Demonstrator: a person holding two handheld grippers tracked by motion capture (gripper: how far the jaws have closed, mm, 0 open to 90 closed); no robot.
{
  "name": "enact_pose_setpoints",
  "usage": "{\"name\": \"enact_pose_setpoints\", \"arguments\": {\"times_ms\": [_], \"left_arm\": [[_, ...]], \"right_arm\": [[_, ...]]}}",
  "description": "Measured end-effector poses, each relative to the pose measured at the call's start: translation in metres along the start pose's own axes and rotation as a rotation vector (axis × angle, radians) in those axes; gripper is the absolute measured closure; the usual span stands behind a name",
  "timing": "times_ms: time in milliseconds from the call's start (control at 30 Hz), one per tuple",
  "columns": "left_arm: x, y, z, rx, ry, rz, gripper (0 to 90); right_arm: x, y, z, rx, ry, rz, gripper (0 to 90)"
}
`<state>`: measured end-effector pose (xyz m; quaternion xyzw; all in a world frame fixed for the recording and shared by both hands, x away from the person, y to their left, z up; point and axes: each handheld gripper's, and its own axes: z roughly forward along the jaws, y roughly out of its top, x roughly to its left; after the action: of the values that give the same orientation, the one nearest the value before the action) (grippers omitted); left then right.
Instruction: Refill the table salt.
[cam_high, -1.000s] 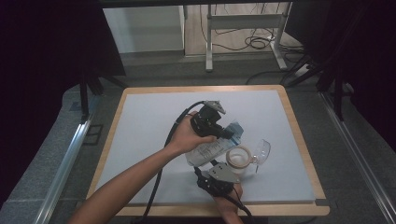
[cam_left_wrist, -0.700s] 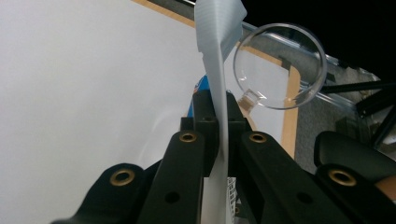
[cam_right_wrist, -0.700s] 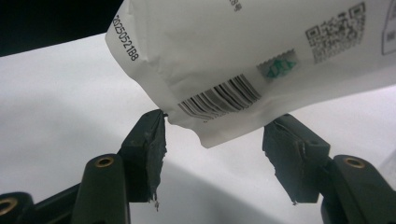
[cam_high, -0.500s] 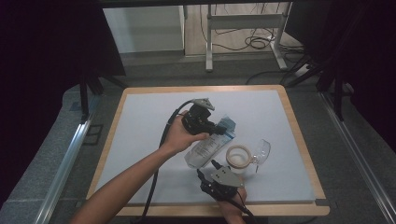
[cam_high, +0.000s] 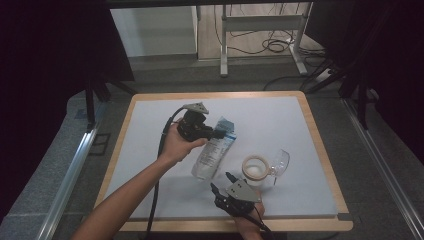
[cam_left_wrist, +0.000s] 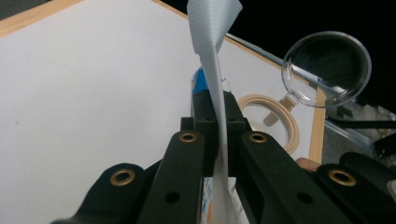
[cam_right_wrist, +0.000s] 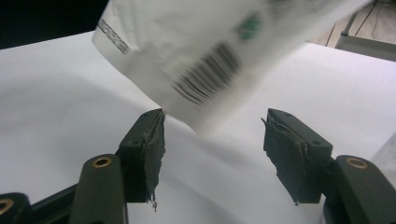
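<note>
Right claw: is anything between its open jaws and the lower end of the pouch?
Nothing visible. The right claw stands open, with bare white mat between its jaws and the pouch hanging just beyond them. The left claw pinches the pouch's top edge. The glass lies off to the side.

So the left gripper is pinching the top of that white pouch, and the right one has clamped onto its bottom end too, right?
Not quite. The left gripper does pinch the pouch, but the right gripper has not clamped it: the right gripper view shows its jaws standing apart, with the pouch's bottom end above them, untouched.
</note>
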<state>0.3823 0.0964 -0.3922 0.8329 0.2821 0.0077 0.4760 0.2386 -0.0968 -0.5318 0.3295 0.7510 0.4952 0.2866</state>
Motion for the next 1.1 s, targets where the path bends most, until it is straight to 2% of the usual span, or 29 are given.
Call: {"name": "enact_pose_setpoints", "arguments": {"times_ms": [100,567,767,967,1100], "left_arm": [[0.006,-0.004,-0.007,-0.013,0.029,-0.002,90.0],[0.042,-0.02,-0.051,-0.126,0.109,-0.078,90.0],[0.06,-0.028,-0.059,-0.157,0.16,-0.101,90.0],[0.072,-0.036,-0.062,-0.186,0.179,-0.12,90.0],[0.079,-0.043,-0.062,-0.185,0.197,-0.138,90.0]], "right_arm": [[-0.002,0.0,-0.001,0.002,-0.005,0.006,39.3],[-0.003,-0.002,-0.002,0.006,-0.01,0.002,39.2],[-0.004,-0.003,-0.001,0.013,-0.009,0.003,39.3],[-0.004,-0.005,0.0,0.015,-0.009,0.004,39.2],[-0.005,-0.005,0.0,0.012,-0.012,0.001,39.2]]}}
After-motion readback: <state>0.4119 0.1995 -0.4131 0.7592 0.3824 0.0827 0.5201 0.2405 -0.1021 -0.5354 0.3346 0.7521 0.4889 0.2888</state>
